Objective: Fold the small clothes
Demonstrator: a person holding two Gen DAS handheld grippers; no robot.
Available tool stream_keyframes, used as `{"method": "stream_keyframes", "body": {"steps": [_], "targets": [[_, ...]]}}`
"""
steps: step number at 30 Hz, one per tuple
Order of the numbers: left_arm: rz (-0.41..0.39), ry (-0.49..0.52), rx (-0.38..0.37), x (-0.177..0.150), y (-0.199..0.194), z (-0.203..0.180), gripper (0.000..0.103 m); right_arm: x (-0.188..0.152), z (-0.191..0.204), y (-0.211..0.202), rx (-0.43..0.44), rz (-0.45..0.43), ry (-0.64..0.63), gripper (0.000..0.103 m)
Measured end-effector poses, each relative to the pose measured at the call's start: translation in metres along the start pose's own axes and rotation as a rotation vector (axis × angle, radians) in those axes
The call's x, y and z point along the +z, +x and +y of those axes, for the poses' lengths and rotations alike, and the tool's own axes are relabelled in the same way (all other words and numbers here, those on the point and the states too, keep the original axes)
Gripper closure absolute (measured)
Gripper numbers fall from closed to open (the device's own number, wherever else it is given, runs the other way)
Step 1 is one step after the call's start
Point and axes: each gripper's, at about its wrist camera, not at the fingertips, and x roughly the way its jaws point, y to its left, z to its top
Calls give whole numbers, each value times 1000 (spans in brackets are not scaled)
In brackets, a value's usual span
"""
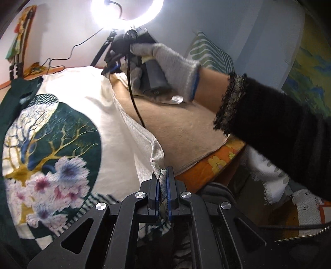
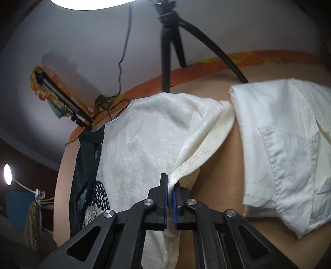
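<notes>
In the left wrist view, we see a cream garment (image 1: pixel 115 115) with a dark green printed circle of branches and pink blossoms spread from nine o'clock toward the centre, lying on a tan surface (image 1: pixel 182 128). Its right edge runs down to six o'clock, where our left gripper (image 1: pixel 163 182) has its jaws pressed nearly together on a bunched corner of the fabric. At one o'clock, a gloved hand (image 1: pixel 169 62) holds the right gripper's handle, near the far edge of the same garment, under a bright ring light (image 1: pixel 128 12) at twelve.

In the right wrist view, the garment (image 2: pixel 149 140) shows its plain cream side, filling the centre. A fold of it narrows down to six o'clock, where our right gripper (image 2: pixel 170 186) pinches it between almost-closed jaws. At three o'clock lies a folded white shirt (image 2: pixel 285 144), just beside the garment. A black tripod (image 2: pixel 167 51) stands at twelve.
</notes>
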Motion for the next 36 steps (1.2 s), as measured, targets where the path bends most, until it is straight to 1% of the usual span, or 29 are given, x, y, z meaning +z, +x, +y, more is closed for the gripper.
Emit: {"method": "stream_keyframes", "body": {"steps": [4, 8, 10, 14, 18, 23, 26, 28, 31, 32, 33, 34, 35, 36], "targets": [[-23, -19, 6, -6, -15, 12, 99, 0, 52, 8, -70, 34, -151, 102], [-39, -53, 27, -15, -27, 28, 99, -3, 102, 26, -147, 65, -287, 102], [-42, -90, 37, -19, -31, 39, 99, -6, 122, 40, -195, 80, -352, 103], [-56, -152, 64, -28, -44, 63, 99, -14, 158, 66, -245, 111, -445, 103], [-62, -194, 92, -38, -55, 79, 99, -19, 190, 82, -255, 121, -497, 103], [-55, -237, 113, -49, -61, 95, 99, -26, 218, 100, -264, 135, -539, 103], [-59, -250, 122, -53, -66, 102, 99, -29, 224, 114, -277, 148, -544, 103], [-59, -240, 135, -55, -68, 103, 99, -31, 225, 121, -278, 157, -541, 103], [-52, -251, 146, -57, -70, 108, 99, -33, 226, 129, -260, 169, -537, 102], [-44, -253, 143, -58, -69, 110, 99, -33, 227, 130, -228, 177, -535, 100], [-31, -249, 146, -58, -69, 111, 99, -33, 227, 128, -188, 179, -537, 95], [-13, -248, 153, -58, -68, 111, 97, -33, 228, 124, -136, 186, -539, 87], [6, -247, 157, -58, -68, 111, 96, -34, 227, 116, -79, 183, -537, 75], [25, -243, 163, -59, -68, 112, 93, -34, 225, 106, -42, 165, -533, 57]]}}
